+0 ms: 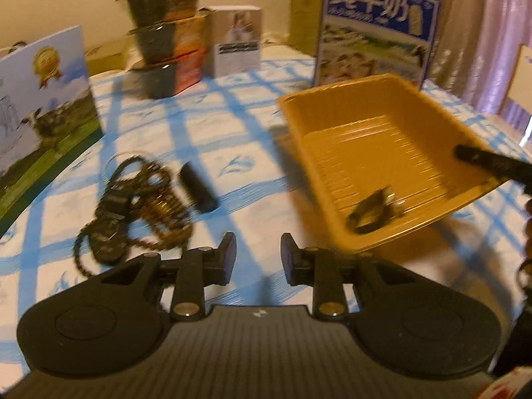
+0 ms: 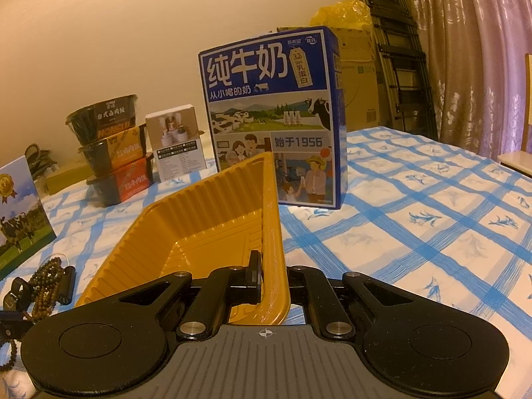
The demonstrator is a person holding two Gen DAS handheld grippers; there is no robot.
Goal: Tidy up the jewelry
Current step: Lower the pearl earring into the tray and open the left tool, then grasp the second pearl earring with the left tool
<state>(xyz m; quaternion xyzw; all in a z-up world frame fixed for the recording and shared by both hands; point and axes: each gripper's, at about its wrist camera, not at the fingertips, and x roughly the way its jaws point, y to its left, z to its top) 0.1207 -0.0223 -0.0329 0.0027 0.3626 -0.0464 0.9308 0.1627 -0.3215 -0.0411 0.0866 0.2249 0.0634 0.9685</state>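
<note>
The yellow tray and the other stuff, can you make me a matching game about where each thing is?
Things:
1. yellow tray
2. bead necklaces
3. ring
4. milk carton

Places:
A. lying inside the tray
B. pinched at its rim by the right gripper
C. standing behind the tray
D. piled on the tablecloth, in front of the open left gripper

Pairs: 1-B, 2-D, 3-A, 4-C

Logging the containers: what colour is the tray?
Mustard yellow tray, clearest in the right wrist view.
</note>
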